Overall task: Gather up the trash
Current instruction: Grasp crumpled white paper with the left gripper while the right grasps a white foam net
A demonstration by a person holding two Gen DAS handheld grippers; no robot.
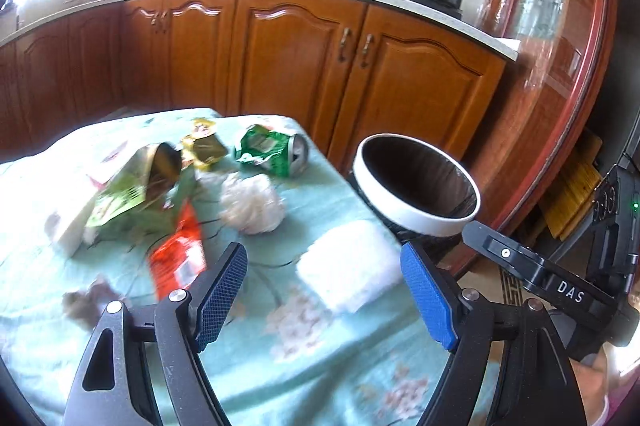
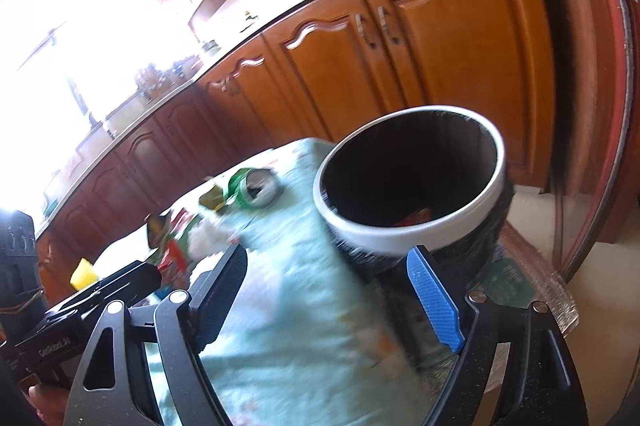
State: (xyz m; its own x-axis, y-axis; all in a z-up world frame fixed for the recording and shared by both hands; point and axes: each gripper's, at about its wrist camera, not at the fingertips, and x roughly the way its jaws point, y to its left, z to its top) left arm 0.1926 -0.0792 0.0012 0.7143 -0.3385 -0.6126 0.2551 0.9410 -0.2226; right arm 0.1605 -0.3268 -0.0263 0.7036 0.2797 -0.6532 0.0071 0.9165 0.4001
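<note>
crushed green metal can (image 1: 276, 150) near the white-rimmed bin (image 1: 416, 182): light, stiff, slippery; pinch its dented waist. left gripper (image 1: 324, 290) and right gripper (image 2: 332, 294) both spread, empty.

Each hand-held gripper (image 1: 324, 290) is black, with blue ribbed pads and silver screws

A table (image 1: 248, 378) is covered by a pale green flowered cloth. A crushed green can (image 1: 276, 149) is seen at twelve o'clock, a red wrapper (image 1: 180, 254) at nine, white tissue (image 1: 348, 266) at centre.
</note>
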